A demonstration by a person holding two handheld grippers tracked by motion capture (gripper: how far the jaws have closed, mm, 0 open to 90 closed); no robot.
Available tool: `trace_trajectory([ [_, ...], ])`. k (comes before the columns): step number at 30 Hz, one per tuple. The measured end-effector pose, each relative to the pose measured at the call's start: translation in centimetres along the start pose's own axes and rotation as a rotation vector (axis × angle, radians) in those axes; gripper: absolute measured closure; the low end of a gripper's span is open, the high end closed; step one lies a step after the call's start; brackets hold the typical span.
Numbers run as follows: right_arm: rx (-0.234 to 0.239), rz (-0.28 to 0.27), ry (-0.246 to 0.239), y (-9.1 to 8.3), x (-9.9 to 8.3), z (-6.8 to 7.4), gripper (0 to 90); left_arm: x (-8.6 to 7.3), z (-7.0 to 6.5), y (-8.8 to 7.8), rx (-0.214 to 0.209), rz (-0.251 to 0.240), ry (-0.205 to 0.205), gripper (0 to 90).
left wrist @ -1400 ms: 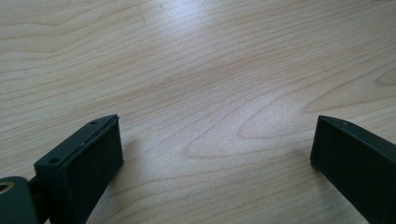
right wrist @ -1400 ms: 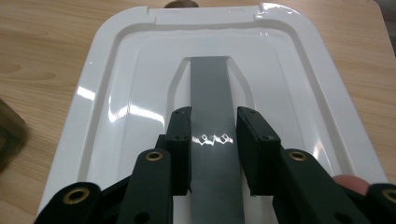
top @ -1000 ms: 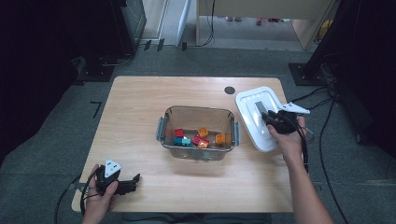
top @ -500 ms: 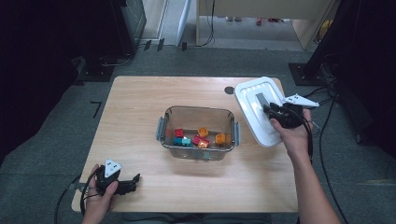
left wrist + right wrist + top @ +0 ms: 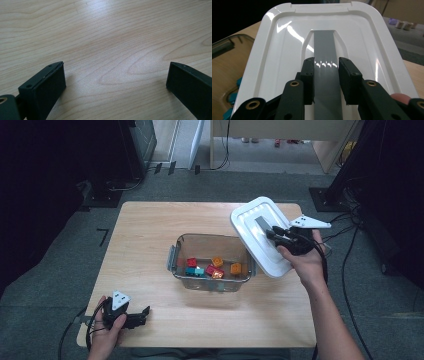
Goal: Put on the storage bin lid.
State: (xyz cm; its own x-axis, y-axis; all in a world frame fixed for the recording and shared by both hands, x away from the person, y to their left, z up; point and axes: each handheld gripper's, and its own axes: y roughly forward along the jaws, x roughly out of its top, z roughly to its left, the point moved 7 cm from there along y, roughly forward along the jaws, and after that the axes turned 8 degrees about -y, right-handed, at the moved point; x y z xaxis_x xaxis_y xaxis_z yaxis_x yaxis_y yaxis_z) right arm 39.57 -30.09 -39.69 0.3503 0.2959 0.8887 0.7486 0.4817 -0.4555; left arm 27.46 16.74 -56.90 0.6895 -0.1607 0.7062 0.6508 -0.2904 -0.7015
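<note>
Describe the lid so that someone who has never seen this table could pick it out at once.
Start at the wooden table and find the clear box of small coloured blocks near its middle. Just right of that box, tilted and lifted above the tabletop, is the lid, held in the right gripper, which is clamped on its raised grey handle strip. It is the one glossy white, rounded-rectangle piece there.

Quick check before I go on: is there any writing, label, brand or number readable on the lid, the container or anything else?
None readable. The white lid and its grey strip are blank. The clear container and the small blocks inside show no print. The wooden table is bare wood grain.
</note>
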Motion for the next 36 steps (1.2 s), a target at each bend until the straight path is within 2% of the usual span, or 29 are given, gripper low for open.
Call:
trace_trajectory([
  [1, 0.000, 0.000, 0.000, 0.0, 0.0, 0.0, 68.1, 0.0, 0.0, 0.0, 0.000, 0.000, 0.000, 2.1],
  [2, 0.030, 0.004, -0.031, 0.4, 0.4, 1.0, 68.1, 0.0, 0.0, 0.0, 0.000, -0.001, -0.001, 2.1],
  [5, 0.074, 0.007, -0.068, 1.1, 0.9, 2.4, 68.1, 0.0, 0.0, 0.0, 0.000, -0.001, -0.001, 2.1],
  [7, 0.086, 0.010, -0.079, 1.4, 1.0, 2.9, 68.0, 0.0, 0.0, 0.0, 0.000, -0.001, -0.001, 2.1],
  [8, 0.112, 0.011, -0.098, 1.9, 1.2, 3.7, 68.1, 0.0, 0.0, 0.0, 0.000, -0.001, -0.001, 2.1],
  [19, 0.244, 0.057, -0.188, 4.9, 1.7, 8.1, 68.0, 0.0, 0.0, 0.0, 0.000, -0.001, -0.001, 2.1],
  [25, 0.296, 0.088, -0.241, 6.3, 1.4, 9.6, 68.0, 0.0, 0.0, 0.0, 0.000, 0.000, 0.000, 2.1],
  [26, 0.325, 0.095, -0.256, 6.7, 1.3, 10.2, 68.0, 0.0, 0.0, 0.0, 0.000, 0.000, 0.000, 2.1],
  [27, 0.325, 0.095, -0.256, 6.7, 1.3, 10.2, 68.0, 0.0, 0.0, 0.0, 0.000, 0.000, 0.000, 2.1],
  [28, 0.351, 0.103, -0.279, 7.0, 1.3, 10.7, 68.0, 0.0, 0.0, 0.0, 0.000, 0.000, 0.000, 2.1],
  [29, 0.351, 0.103, -0.279, 7.0, 1.3, 10.7, 68.0, 0.0, 0.0, 0.0, 0.000, 0.000, 0.000, 2.1],
  [30, 0.375, 0.112, -0.296, 7.3, 1.2, 11.2, 68.0, 0.0, 0.0, 0.0, 0.000, 0.001, 0.000, 2.1],
  [36, 0.421, 0.107, -0.345, 7.7, 1.1, 12.3, 68.0, 0.0, 0.0, 0.0, 0.000, 0.000, 0.000, 2.1],
])
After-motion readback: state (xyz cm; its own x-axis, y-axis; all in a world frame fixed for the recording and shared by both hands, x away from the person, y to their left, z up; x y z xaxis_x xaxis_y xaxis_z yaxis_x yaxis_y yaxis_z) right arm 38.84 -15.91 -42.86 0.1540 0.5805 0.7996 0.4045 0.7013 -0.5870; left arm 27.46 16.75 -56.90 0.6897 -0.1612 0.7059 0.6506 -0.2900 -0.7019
